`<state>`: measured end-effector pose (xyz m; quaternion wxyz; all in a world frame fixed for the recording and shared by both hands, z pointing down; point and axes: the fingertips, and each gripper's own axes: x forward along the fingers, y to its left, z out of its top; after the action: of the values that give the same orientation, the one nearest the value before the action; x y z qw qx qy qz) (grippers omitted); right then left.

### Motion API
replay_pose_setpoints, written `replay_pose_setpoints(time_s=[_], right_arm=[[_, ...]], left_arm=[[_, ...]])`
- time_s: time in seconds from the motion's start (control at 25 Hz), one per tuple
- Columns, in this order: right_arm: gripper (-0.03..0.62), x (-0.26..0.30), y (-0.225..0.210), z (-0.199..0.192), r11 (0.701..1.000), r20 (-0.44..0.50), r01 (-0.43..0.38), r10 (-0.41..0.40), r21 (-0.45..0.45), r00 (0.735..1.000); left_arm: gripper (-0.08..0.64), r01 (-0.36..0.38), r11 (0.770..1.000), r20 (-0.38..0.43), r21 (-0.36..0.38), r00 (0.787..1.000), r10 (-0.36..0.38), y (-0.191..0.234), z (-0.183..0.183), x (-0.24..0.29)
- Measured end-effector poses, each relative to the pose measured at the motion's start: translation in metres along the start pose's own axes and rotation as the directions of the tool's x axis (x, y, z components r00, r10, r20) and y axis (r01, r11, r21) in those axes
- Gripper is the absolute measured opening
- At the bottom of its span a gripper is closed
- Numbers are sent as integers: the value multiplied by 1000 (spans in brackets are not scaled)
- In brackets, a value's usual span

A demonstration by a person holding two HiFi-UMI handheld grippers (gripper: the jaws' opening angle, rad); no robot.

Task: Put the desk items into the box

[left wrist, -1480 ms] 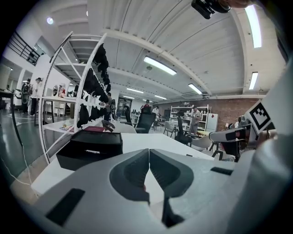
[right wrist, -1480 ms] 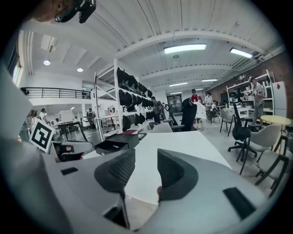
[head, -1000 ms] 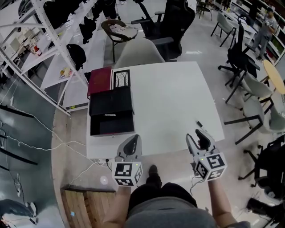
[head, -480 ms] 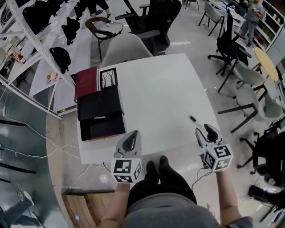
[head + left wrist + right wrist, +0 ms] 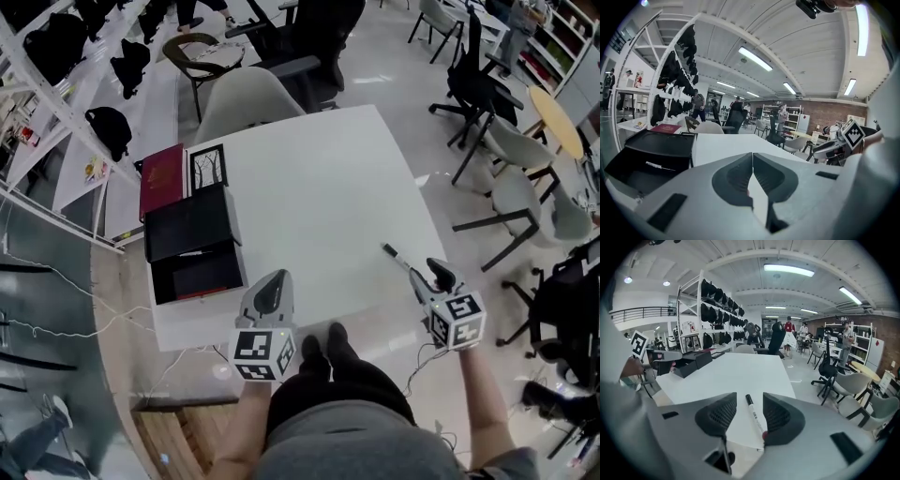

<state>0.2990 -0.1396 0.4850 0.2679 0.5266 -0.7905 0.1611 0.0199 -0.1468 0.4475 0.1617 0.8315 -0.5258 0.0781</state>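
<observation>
Head view: a white worktop carries a black box standing open at its left edge. A red book and a small framed picture lie just beyond the box. A marker lies alone near the right front corner, well apart from the box. The right gripper sits at the marker's near end. The left gripper hangs over the front edge, nearer the box, with nothing under it. The step in hand looks like the reach for the marker, with the carry to the box not yet begun.

Left gripper view: the left gripper is clenched, jaws pressed together with nothing between them. The box shows at lower left with its inside open to the camera, and a thin pale item lies in it (too small to name). The head view gives no such look into the box.

Right gripper view: the right gripper is released, its jaws parted. The marker lies on the worktop in the gap, dark cap pointing away, its near end close by the right jaw. It is not gripped. Only this view shows that line-up. Only the head view shows how far the box lies to the left.

The next move likely calls for easing forward and down until the jaws flank the barrel, then closing squarely. The marker is thin, round and close to the worktop's edge, so a nudge could roll it off.
</observation>
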Motion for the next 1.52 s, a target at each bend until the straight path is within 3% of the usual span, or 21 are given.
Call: replay_pose_setpoints(time_s=[0.36, 0.64, 1.0, 1.52], right_arm=[[169, 26, -2, -17, 990, -78, -67, 57, -121, 995], [161, 46, -1, -36, 972, -194, -159, 125, -173, 973], [146, 63, 0, -53, 943, -330, -249, 167, -222, 929], [97, 73, -1, -69, 928, -456, -282, 147, -244, 878]], left_arm=[[8, 59, 998, -49, 22, 997, -58, -34, -7, 40], [8, 90, 995, -72, 39, 994, -87, -52, -9, 61], [8, 74, 997, -96, 14, 993, -73, -48, -16, 73], [8, 22, 1000, -99, -7, 995, -22, -35, -19, 71]])
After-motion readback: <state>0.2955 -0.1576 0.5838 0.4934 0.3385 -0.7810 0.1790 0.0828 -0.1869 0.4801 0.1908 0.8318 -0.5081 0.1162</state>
